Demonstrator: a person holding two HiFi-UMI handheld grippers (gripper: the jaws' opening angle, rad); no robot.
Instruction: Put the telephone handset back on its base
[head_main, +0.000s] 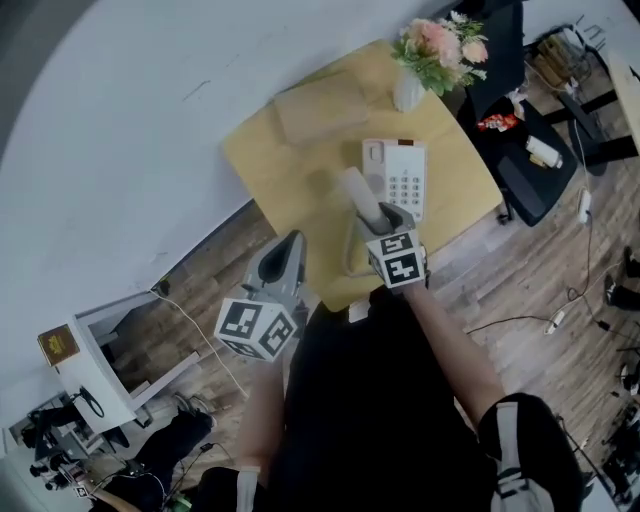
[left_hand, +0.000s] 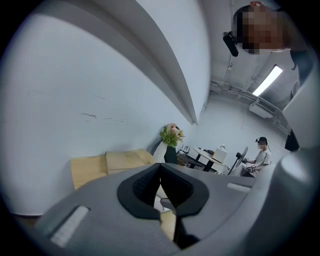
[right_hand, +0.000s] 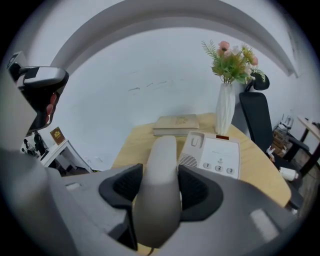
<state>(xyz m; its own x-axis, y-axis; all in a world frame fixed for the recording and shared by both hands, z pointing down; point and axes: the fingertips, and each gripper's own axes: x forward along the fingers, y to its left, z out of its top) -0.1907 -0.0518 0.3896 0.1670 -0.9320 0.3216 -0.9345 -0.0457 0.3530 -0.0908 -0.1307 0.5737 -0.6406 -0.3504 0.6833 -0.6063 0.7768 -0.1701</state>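
The white telephone handset (head_main: 359, 193) (right_hand: 159, 185) is clamped between the jaws of my right gripper (head_main: 385, 218) (right_hand: 160, 189), lifted above the yellow table (head_main: 290, 170). Its far end points toward the white telephone base (head_main: 397, 175) (right_hand: 212, 155), which sits on the table just beyond and to the right. The cradle on the base's left side is bare. My left gripper (head_main: 286, 262) (left_hand: 160, 191) hangs off the table's near-left edge with its jaws closed together and nothing in them.
A closed tan book (head_main: 320, 108) (right_hand: 176, 124) lies at the table's far side. A white vase of flowers (head_main: 418, 68) (right_hand: 227, 95) stands beside the base. A black office chair (head_main: 515, 110) stands to the right. A white wall (head_main: 120, 120) runs along the far side.
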